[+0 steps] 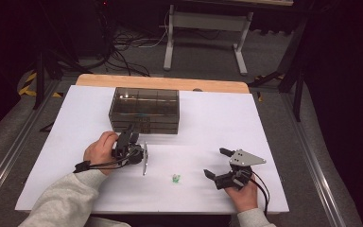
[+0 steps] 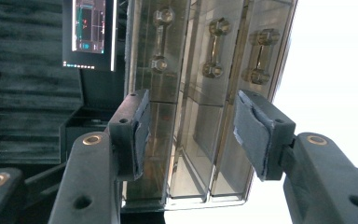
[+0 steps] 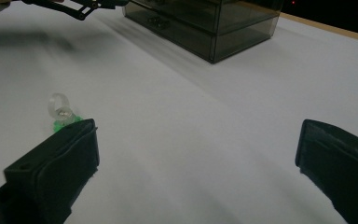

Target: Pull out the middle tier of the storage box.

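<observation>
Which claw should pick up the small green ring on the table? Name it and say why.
Right. The right claw is open and low on the table, close beside the green ring, which lies just past one of its jaws. The left claw is aimed at the drawer box instead.

Dark room with grey floor (image 1: 274, 56). Tangled cables (image 1: 123, 47) lie beyond the table (image 1: 160, 82). A white-legged stand (image 1: 170, 42) sits behind.

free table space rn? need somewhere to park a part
Bare white table right of the smoked drawer box, out to the right edge. Also bare: the far-left strip beside the box. Crowded: the near middle, with the left gripper at the box front, the small green-and-clear ring, and the right gripper.
</observation>
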